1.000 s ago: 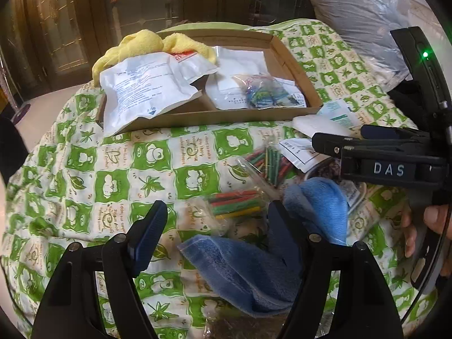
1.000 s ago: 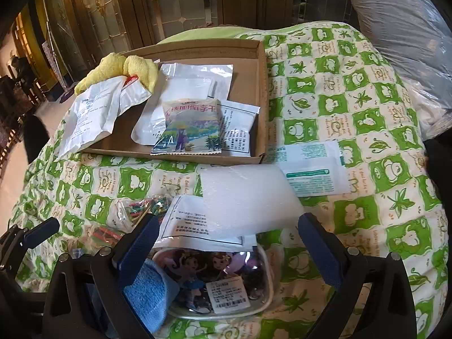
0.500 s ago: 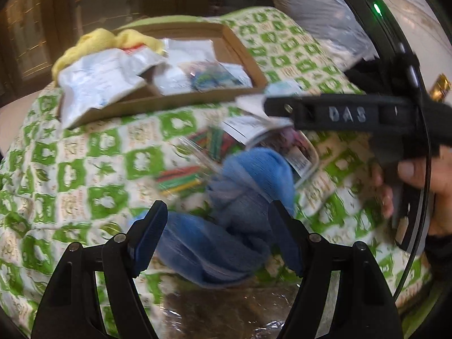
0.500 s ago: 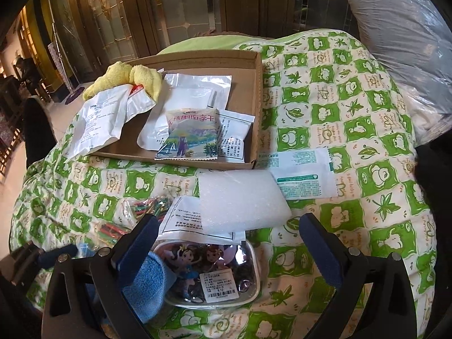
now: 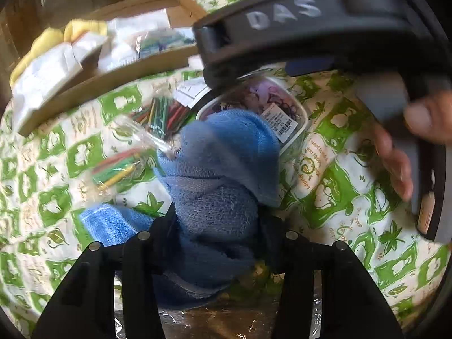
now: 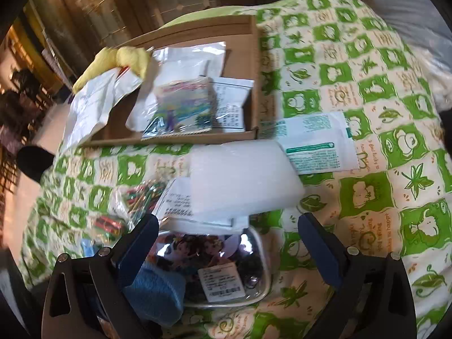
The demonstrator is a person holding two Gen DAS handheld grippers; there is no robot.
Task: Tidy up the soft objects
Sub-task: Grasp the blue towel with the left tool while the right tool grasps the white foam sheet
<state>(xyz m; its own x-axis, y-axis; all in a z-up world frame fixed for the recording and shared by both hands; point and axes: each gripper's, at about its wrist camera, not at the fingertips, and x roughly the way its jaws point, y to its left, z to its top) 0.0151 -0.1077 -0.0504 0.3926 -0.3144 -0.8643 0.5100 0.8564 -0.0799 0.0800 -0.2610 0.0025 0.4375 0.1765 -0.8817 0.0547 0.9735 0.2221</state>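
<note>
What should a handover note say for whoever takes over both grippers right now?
Left gripper: shut on the blue towel, bunched between its fingers above the quilt.
Right gripper: open, holding nothing, over the clear pouch.
Cardboard tray: already holds the yellow cloth and several packets.
Left to do: probably place the blue towel in the tray; white foam pad and stick bags still lie on the quilt.

blue towel (image 5: pixel 223 175) looks like fuzzy matt terry cloth. tray (image 6: pixel 180 138) is plain matt brown cardboard, the packets (image 6: pixel 183 107) in it glossy plastic. bedspread (image 6: pixel 364 84) is soft printed cotton-ish cloth. clear glossy plastic pouch (image 6: pixel 226 265).
</note>
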